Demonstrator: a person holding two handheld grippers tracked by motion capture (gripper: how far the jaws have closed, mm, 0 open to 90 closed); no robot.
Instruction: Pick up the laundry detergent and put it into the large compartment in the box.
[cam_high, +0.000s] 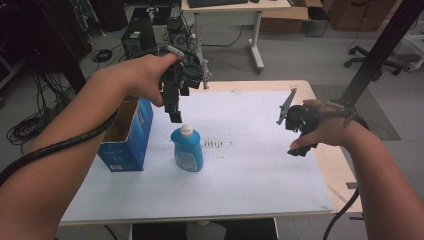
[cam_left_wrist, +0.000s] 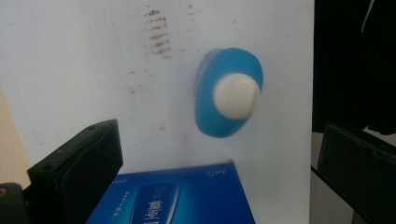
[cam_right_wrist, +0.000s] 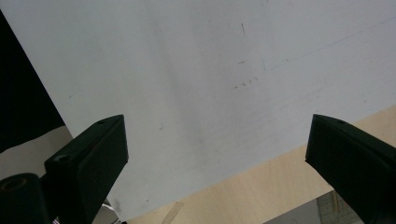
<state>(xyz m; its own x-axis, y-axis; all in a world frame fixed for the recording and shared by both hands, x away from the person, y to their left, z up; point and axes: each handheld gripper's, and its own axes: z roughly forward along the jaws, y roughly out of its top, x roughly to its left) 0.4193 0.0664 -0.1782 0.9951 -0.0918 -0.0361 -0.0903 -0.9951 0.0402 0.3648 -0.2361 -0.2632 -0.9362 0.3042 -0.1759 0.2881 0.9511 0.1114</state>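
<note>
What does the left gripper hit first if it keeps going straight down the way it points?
Probably the white cap of the blue plastic bottle. The open left gripper hangs just above it, pointing down, though the cap sits off-centre between the jaws, so depth is uncertain.

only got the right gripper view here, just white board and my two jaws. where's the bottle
Observer: The blue bottle stands upright on the white board, left of the right tool.
Operator: what's the left one doing
Observer: The left tool hovers just above the bottle's white cap, jaws open.
Operator: anything close to it
Observer: A blue box stands just left of the bottle, open at the top.
</note>
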